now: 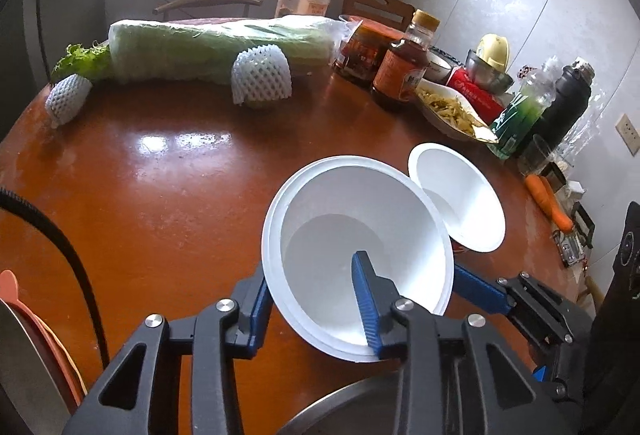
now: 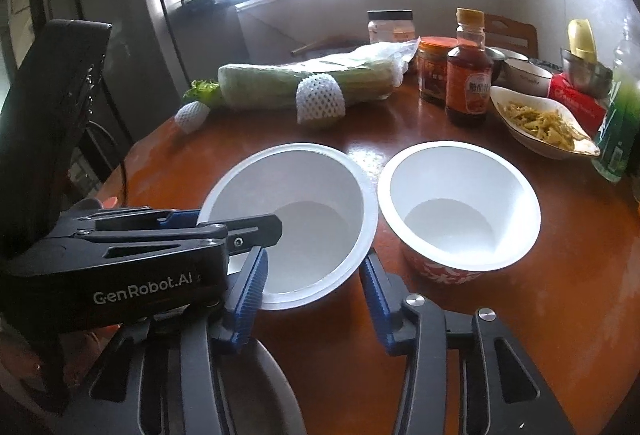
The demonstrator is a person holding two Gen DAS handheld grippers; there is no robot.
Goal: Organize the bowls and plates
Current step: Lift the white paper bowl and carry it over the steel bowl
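A white disposable bowl, seemingly two nested with a double rim, is tilted over the brown table. My left gripper is shut on its near-left wall, one blue finger inside and the other outside. My right gripper straddles the bowl's lower body below the rim, and its pads appear to press on it; in the left wrist view one of its fingers goes behind the bowl. A second bowl, white inside and red-patterned outside, stands just to the right.
Across the table's far side lie a wrapped cabbage, two foam-netted fruits, a sauce bottle, a jar and a dish of shredded food. A green bottle, a black flask and a carrot line the right edge.
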